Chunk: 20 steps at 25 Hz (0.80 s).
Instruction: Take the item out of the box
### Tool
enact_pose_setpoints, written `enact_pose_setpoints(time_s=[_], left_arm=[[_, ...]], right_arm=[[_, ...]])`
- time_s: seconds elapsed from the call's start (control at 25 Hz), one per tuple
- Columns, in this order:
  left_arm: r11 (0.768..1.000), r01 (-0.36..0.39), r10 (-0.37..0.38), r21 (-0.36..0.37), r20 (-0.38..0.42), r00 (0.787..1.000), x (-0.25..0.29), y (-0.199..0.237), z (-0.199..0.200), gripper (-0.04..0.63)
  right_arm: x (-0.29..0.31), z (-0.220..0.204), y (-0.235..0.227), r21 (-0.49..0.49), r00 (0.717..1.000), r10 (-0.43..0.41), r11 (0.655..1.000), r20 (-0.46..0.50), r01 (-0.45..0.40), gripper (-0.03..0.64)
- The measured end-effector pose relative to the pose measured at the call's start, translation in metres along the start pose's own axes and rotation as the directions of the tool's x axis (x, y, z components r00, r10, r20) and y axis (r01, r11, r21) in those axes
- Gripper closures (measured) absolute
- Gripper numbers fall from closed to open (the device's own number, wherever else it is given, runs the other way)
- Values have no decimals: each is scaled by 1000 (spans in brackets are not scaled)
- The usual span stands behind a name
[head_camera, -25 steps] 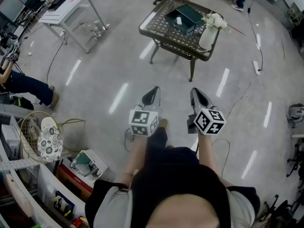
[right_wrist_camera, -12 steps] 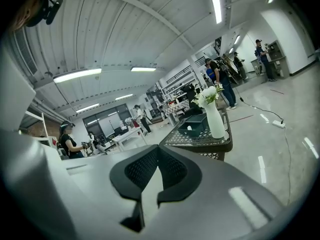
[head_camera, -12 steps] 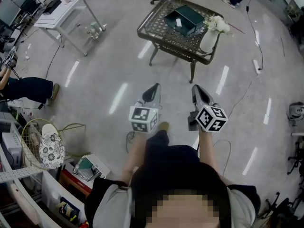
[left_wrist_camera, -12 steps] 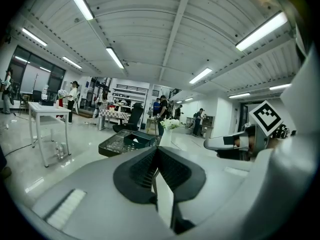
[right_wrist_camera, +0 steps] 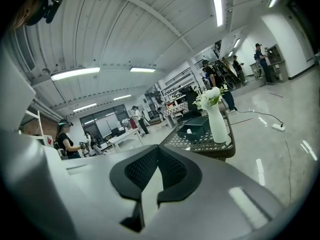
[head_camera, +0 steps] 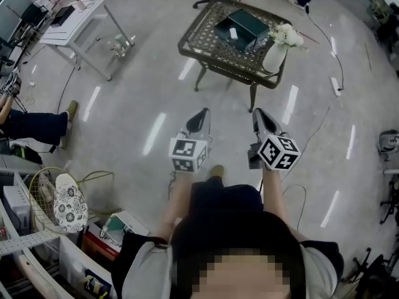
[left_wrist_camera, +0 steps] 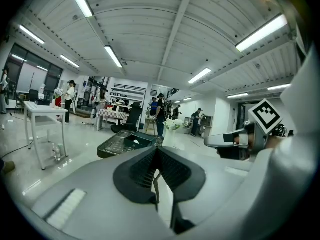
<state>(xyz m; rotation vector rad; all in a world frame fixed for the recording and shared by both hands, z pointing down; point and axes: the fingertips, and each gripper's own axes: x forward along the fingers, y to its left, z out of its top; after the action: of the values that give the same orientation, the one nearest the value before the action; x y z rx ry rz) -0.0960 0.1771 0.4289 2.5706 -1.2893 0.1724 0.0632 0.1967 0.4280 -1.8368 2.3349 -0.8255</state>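
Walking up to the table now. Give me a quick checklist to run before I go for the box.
1. left gripper empty: ok, jaws shut on nothing.
2. right gripper empty: ok, jaws shut on nothing.
3. Jaws ready to grasp: not ok, both need opening.
4. box within reach: not ok, the table stands well ahead across the floor.
5. Contents visible: ok, a white item shows inside the open box.
6. Room around the box: not ok, the vase stands close beside it.
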Motion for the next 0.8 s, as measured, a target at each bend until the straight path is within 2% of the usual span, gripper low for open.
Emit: enact_pose_setpoints(time_s=[0.8], left_arm=[[999,23,-24,-30,-44,999,14,10,-12,588]], right_arm=[[16,-11,-4,29,999,-24,999,-48,25,617]])
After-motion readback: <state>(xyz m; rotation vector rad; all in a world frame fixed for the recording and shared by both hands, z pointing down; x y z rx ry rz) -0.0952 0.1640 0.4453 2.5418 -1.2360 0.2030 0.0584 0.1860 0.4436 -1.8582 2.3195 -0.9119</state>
